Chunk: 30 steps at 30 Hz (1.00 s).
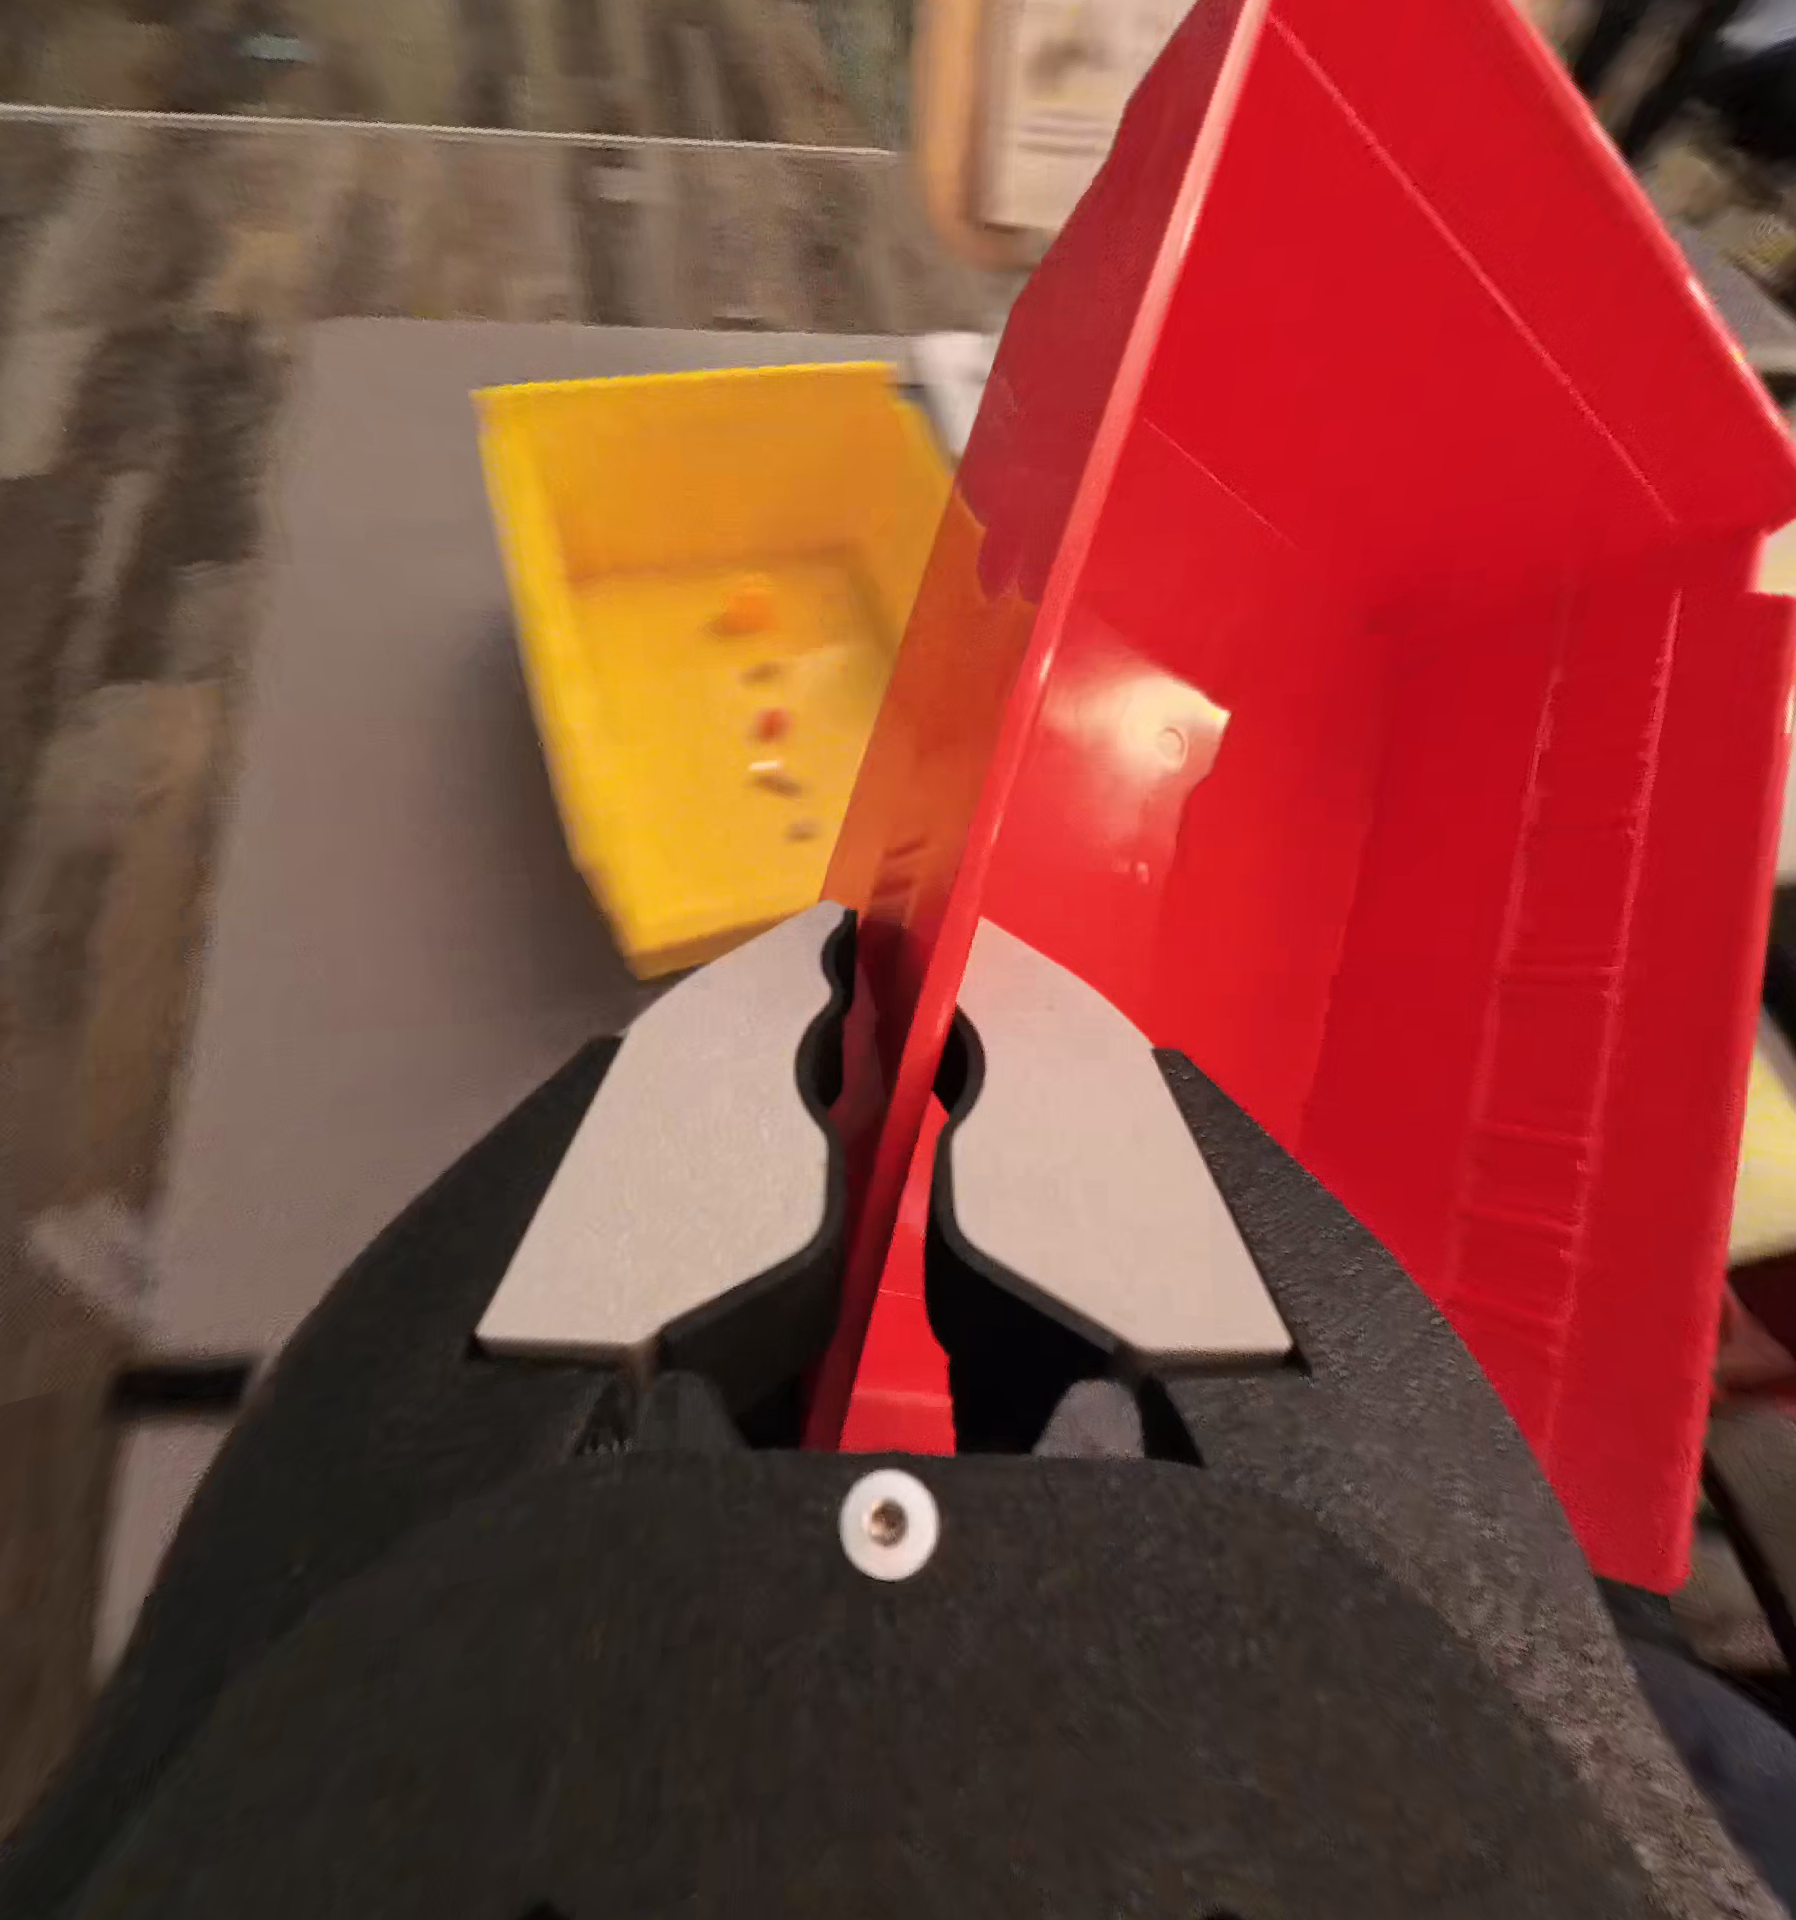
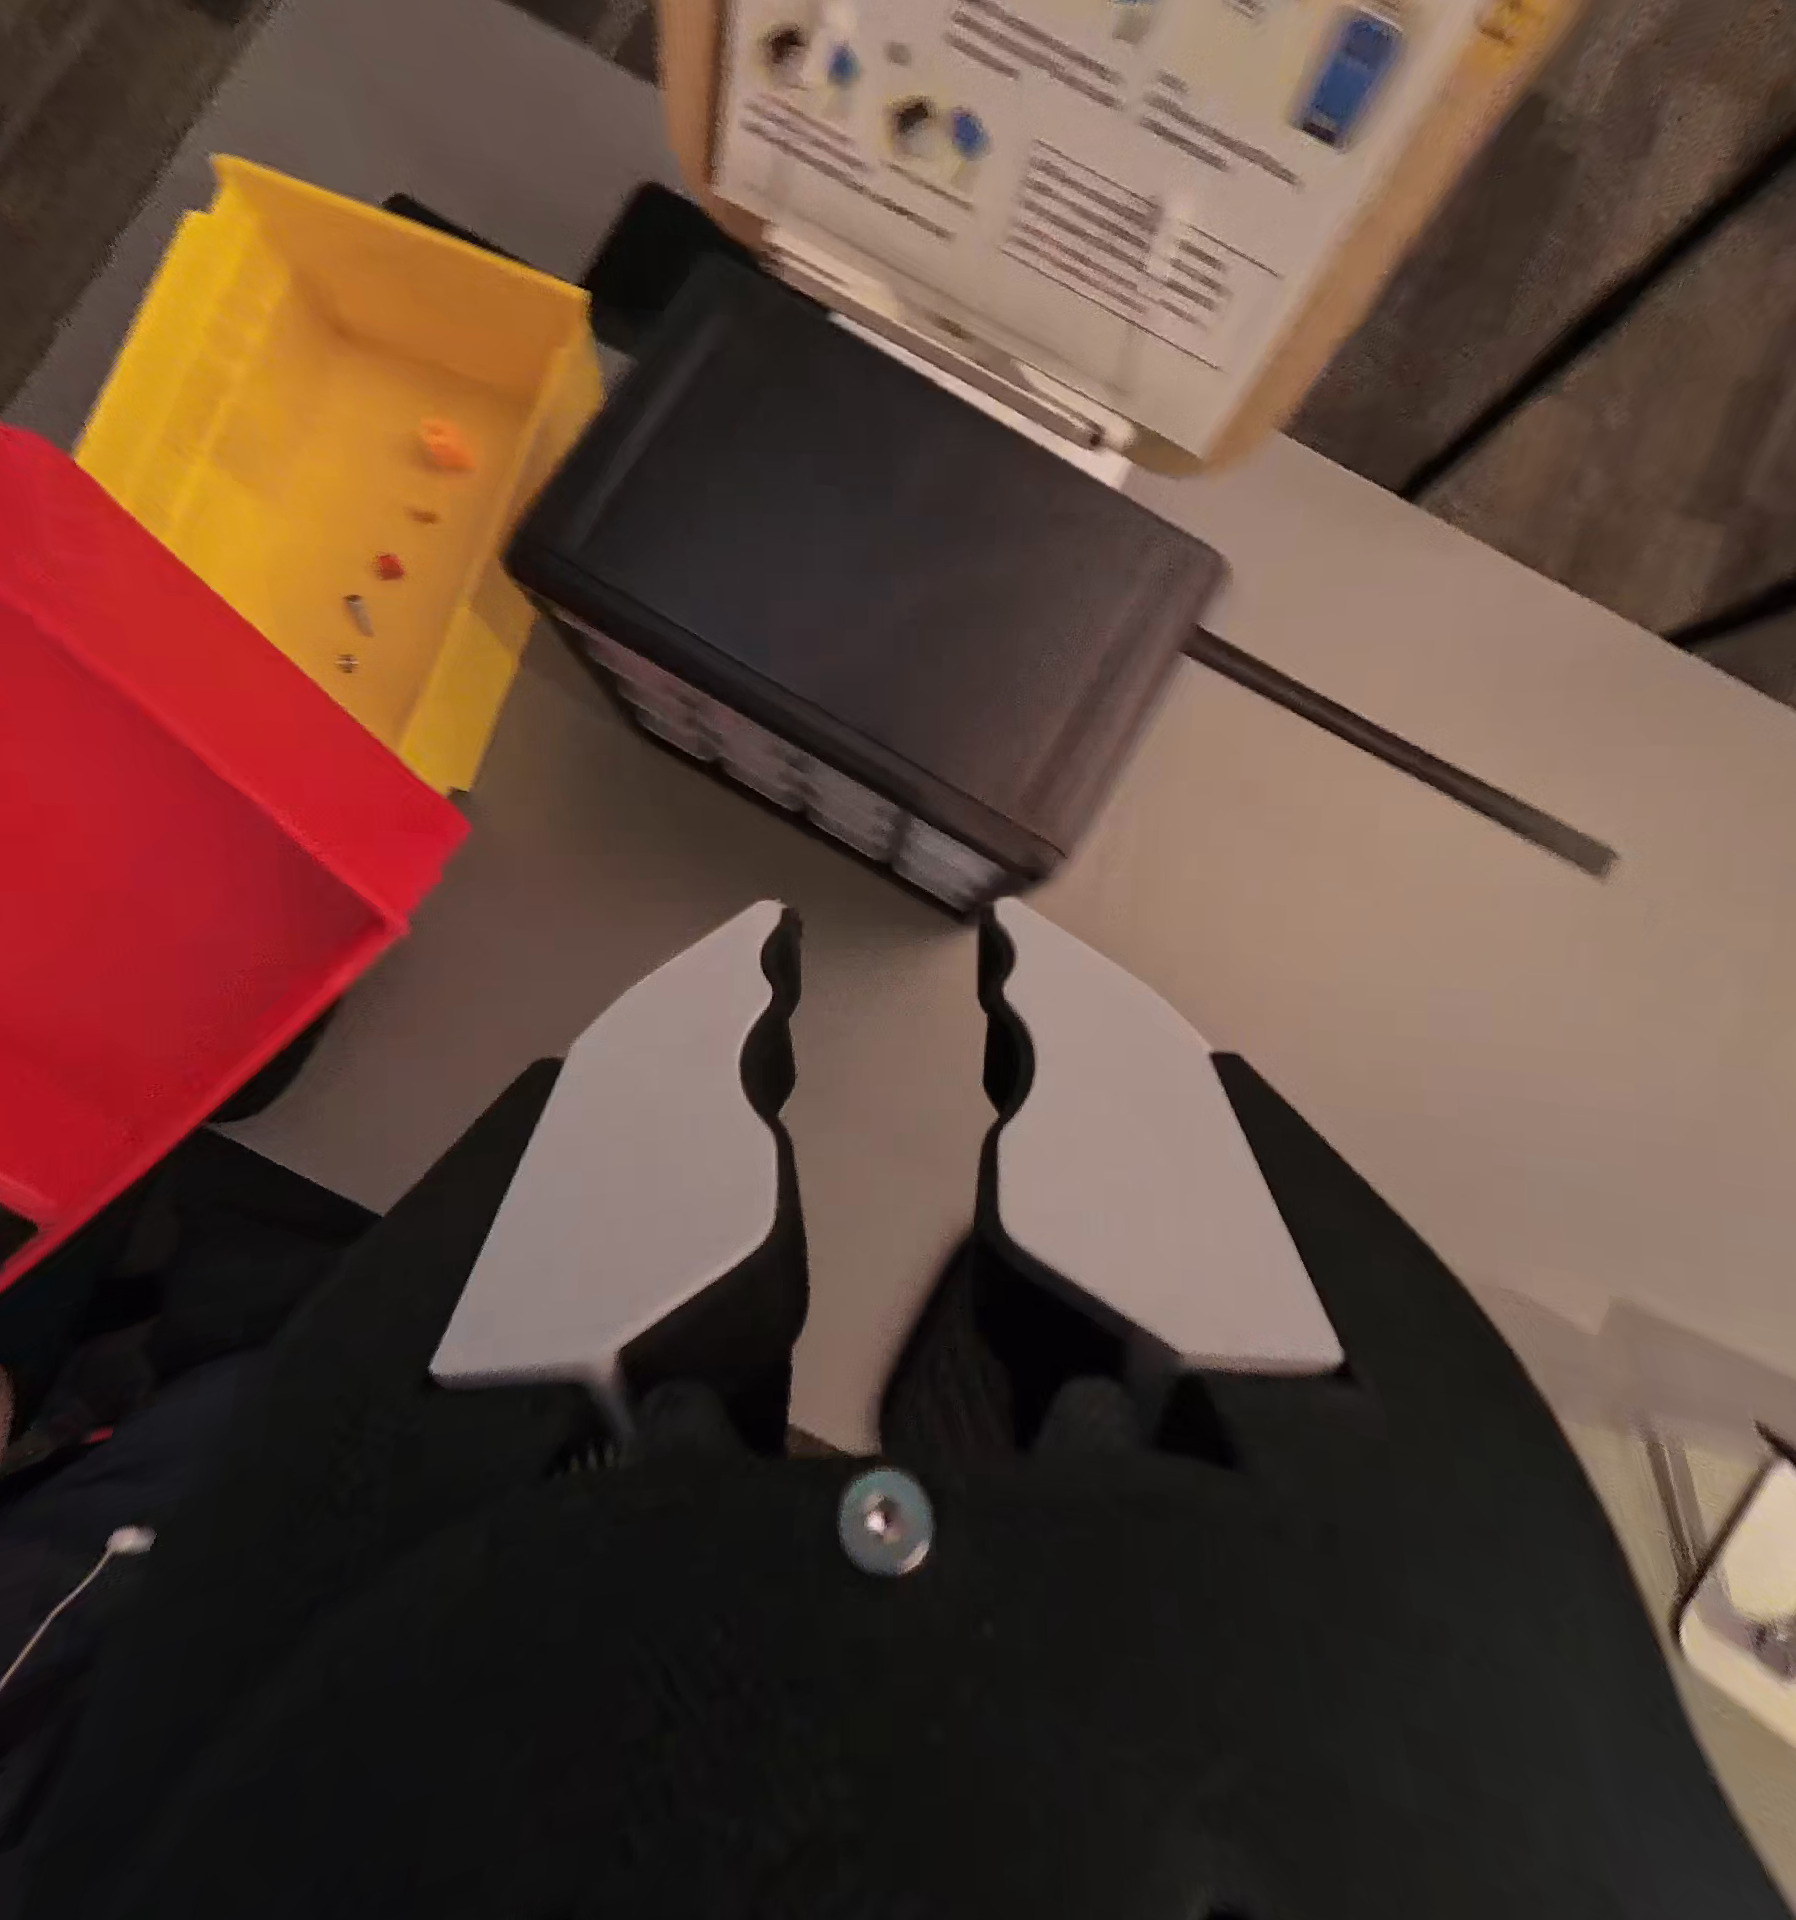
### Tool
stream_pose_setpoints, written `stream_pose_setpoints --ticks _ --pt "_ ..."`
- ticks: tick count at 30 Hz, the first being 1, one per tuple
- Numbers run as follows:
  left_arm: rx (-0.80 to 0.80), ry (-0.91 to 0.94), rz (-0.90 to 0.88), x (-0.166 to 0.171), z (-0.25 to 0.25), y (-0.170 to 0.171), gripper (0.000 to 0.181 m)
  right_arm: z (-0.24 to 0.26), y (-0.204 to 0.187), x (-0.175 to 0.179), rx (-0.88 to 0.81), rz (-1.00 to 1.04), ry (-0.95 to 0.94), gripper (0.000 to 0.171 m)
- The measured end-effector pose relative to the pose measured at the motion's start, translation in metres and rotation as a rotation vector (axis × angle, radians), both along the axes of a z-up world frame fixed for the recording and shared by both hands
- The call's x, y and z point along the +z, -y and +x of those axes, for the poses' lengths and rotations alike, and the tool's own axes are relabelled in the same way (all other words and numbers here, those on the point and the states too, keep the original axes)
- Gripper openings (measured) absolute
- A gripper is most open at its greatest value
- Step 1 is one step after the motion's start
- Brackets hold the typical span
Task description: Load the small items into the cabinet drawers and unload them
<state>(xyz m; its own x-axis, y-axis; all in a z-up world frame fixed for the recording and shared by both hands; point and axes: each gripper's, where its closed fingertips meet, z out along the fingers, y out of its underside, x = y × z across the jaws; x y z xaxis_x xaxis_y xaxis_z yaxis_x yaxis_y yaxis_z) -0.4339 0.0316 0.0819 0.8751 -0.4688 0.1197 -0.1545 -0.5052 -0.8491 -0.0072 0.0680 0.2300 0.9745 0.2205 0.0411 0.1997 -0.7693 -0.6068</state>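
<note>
Step in hand looked like moving the emptied red bin clear, so a good run would keep that pinch firm, keep the bin tipped away from the yellow bin, and set it down flat on the grey table without knocking anything; that is a judgement, not something shown. Going left to right in the left wrist view: the yellow bin sat on the table beyond the fingertips, open side up, with a few small items strewn on its floor, orange, red and metallic bits, too blurred to name. Just right of it, the left gripper was clenched on the red bin's side wall, wall edge running deep between the grey pads, bin tilted up and showing no contents. In the right wrist view the red bin filled the left edge, the yellow bin with the small items sat behind it, well left of the fingers. The black drawer cabinet stood just ahead of the right gripper, its drawer fronts facing the fingertips, near but apart. That gripper was released, fingers parted with nothing between them. A printed board leaned behind the cabinet.
</note>
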Motion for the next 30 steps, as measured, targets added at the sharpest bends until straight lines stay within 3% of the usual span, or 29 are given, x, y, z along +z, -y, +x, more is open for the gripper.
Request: stream_pose_setpoints --ticks 4,9,13,16,21,26,30 --pt "-0.381 0.03 -0.064 -0.01 0.138 0.019 0.011 0.088 0.062 0.002 -0.133 0.006 -0.035 0.034" --pt "-0.806 0.06 -0.24 -0.047 0.315 0.072 0.01 0.171 0.134 -0.016 -0.271 -0.014 -0.078 0.034" --pt "-0.983 0.086 -0.484 -0.089 0.421 0.101 0.01 0.217 0.186 -0.031 -0.353 -0.018 -0.124 0.034" --pt "-0.963 0.096 -0.587 -0.111 0.48 0.096 0.01 0.242 0.222 -0.039 -0.395 0.0 -0.135 0.034" --pt "-0.754 0.051 -0.52 -0.128 0.552 0.049 0.01 0.26 0.261 -0.052 -0.415 0.064 -0.232 0.033" --pt "-0.484 -0.063 -0.419 -0.151 0.586 -0.007 0.009 0.268 0.279 -0.087 -0.416 0.059 -0.291 0.034" --pt "-0.347 0.038 -0.548 -0.171 0.598 -0.029 0.01 0.269 0.283 -0.135 -0.411 -0.017 -0.306 0.034"
